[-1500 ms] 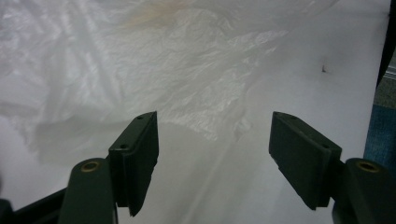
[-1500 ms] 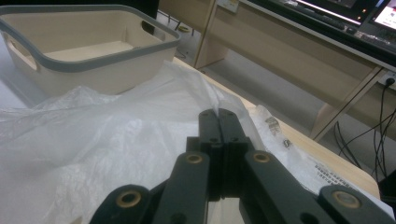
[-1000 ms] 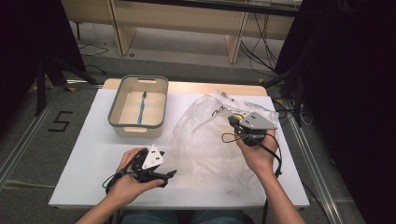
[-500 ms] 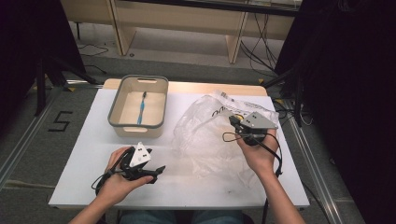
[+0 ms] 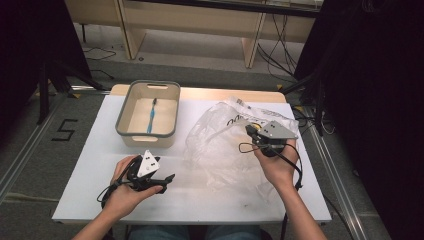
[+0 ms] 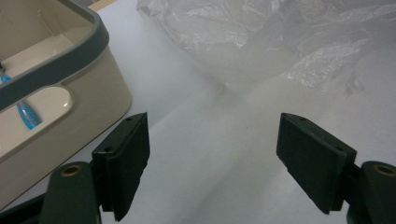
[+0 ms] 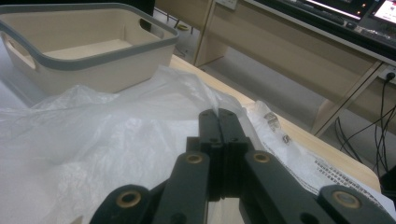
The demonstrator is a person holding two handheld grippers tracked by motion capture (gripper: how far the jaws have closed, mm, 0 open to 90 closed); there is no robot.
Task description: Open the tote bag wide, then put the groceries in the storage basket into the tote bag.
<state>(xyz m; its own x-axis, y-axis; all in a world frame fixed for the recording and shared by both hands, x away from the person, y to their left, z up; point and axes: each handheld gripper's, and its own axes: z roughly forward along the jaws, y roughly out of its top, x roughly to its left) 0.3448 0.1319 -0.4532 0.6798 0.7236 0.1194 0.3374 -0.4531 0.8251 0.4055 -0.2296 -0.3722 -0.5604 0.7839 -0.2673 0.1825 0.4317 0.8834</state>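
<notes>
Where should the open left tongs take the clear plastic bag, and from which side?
Probably the crumpled near-left edge of the plastic bag, coming in low from the left tongs' side across the table. The film bunches into raised folds there, giving the pads something to pinch; the right tongs sit shut at its far part.

Left gripper (image 5: 167,177): a second ago, in the high view, it lay close against the near edge of the clear plastic bag (image 5: 225,150), its white three-cornered plate turned toward the bag. It has since drawn back toward the person and slightly to the left, and now sits apart from the bag over bare white bench (image 5: 95,150). The left hand (image 5: 127,182) has rolled, so the plate faces more upward and toward the beige tub (image 5: 148,141). The trailing cable has bunched into a loop at the wrist.
</notes>
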